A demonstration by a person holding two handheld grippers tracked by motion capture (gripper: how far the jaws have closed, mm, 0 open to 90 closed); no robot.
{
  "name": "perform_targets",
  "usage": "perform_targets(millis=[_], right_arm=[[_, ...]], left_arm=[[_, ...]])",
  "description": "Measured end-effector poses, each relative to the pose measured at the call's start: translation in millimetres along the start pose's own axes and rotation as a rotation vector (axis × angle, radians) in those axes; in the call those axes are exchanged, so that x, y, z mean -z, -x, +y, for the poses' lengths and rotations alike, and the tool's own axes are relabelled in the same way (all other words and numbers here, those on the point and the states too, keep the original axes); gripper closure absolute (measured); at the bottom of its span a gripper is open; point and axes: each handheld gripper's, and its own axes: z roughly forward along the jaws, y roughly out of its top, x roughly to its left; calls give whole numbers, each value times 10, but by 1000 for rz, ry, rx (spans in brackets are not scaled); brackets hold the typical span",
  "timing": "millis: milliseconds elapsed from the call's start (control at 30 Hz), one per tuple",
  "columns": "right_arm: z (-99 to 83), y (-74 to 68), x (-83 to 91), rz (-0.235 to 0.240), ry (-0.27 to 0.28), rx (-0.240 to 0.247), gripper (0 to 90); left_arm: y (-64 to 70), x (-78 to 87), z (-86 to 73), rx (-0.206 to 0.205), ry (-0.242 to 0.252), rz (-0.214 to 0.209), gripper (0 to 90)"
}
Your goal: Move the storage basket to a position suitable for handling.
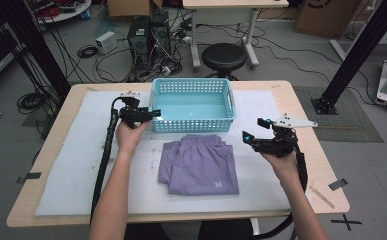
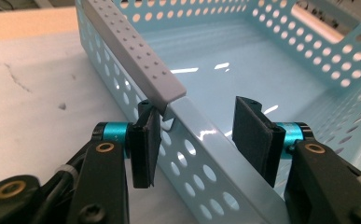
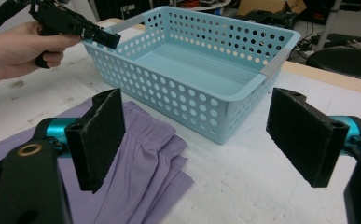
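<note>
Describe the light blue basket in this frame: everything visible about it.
The basket is a rectangular, light blue tray of glossy plastic with perforated walls, a solid floor and grey dotted handle strips on its short rims. It stands upright and empty on the white mat, at the table's far middle, just behind the folded purple garment. The left gripper straddles its near-left corner rim, jaws open, one pad at the outer wall. The right gripper is apart from it, open.

The white mark on the purple shorts (image 1: 199,165) is looking too small to read. In the left gripper view the picture's edges are cutting off the blue basket (image 2: 243,65), hiding its far end.
</note>
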Motion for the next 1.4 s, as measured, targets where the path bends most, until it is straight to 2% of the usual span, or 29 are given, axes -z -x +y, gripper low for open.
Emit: perform_targets(millis=[500,900,1067,1167,1267,1400], right_arm=[[-8,-7,-19,1,-7,1,200],[-11,-6,-25,1,-10,-2,199],[-15,-2,-24,-1,-13,-3,200],[-16,3,-20,-1,-11,-1,199],[-16,6,-20,-2,-9,-1,200],[-18,10,-13,-4,-9,-3,199]], left_arm=[[44,-46,1,1,12,-8,517],[78,-57,4,-1,5,5,517],[63,-63,0,14,8,0,513],[73,-73,-2,-5,9,7,471],[94,-76,0,-28,-5,32,408],[55,-29,1,6,3,25,324]])
